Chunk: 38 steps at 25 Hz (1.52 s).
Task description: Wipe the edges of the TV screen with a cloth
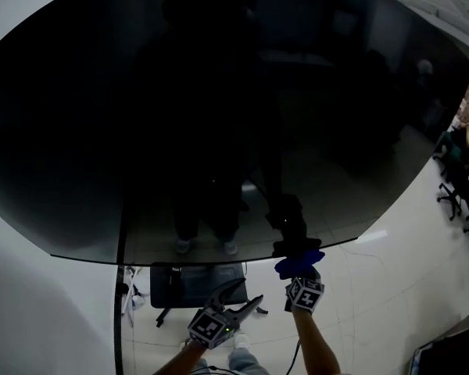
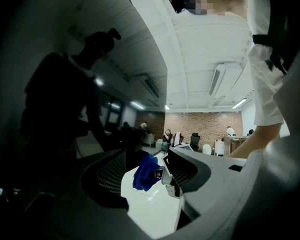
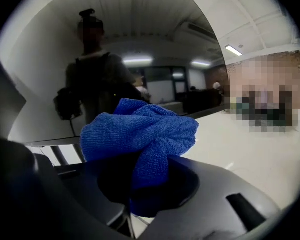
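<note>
- The TV screen [image 1: 219, 116] fills most of the head view, dark and glossy. Its lower edge curves across the bottom third of the frame.
- The cloth [image 1: 299, 262], a blue bunch, sits at that lower edge, right of centre in the head view.
- The right tool [image 1: 300, 276] is directly below the cloth, its marker cube lower still. It is clenched on the cloth: in the right gripper view the blue folds [image 3: 140, 134] bulge up out of the closed jaws.
- The cloth seems to touch the screen's edge, though the dark glass makes contact hard to confirm.
- The left tool [image 1: 250, 291] is at the bottom centre of the head view, just left of the right tool and below the screen's edge. Its jaws are released and stand apart with nothing in them.
- In the left gripper view the cloth [image 2: 146, 171] shows beyond the gap between the jaws.
</note>
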Motion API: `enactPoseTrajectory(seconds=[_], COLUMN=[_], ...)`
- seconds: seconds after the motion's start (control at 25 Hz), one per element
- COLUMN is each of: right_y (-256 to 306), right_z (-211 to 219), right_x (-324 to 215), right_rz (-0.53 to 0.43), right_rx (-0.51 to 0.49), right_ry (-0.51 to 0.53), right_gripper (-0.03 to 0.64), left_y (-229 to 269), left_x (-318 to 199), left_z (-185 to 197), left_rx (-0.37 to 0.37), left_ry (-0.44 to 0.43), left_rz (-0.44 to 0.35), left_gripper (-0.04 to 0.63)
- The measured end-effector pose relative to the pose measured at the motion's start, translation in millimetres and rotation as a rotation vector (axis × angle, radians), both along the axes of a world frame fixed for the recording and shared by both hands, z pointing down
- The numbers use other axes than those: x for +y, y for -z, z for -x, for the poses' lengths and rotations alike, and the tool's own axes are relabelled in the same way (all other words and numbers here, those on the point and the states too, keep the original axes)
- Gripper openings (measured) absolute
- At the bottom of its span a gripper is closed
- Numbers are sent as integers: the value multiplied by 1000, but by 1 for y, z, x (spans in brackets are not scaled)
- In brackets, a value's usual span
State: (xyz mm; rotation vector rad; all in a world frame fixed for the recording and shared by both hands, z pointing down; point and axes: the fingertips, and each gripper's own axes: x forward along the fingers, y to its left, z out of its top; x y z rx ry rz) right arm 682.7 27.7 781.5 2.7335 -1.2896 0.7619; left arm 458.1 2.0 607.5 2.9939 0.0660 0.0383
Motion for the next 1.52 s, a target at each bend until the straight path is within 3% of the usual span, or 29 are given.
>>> enactPoseTrajectory(seconds=[0.28,0.68,0.92,1.52], right_y=[-27,-30,-36,-23], right_z=[92,258,308,504], right_x=[-57,-170,-211,-339], right_rz=[61,112,116,118], right_rx=[-62,-17,-47,-30], right_ry=[160,480,515,810], right_gripper=[89,86,87,84], left_y=[4,6,-3,-6], left_x=[-54,-123,-155,-238], left_z=[63,180,256,411], left_rx=[13,9,-6,-4], left_ry=[125,305,431,670], left_rz=[8,-8,21,2], left_gripper=[239,239,239,239])
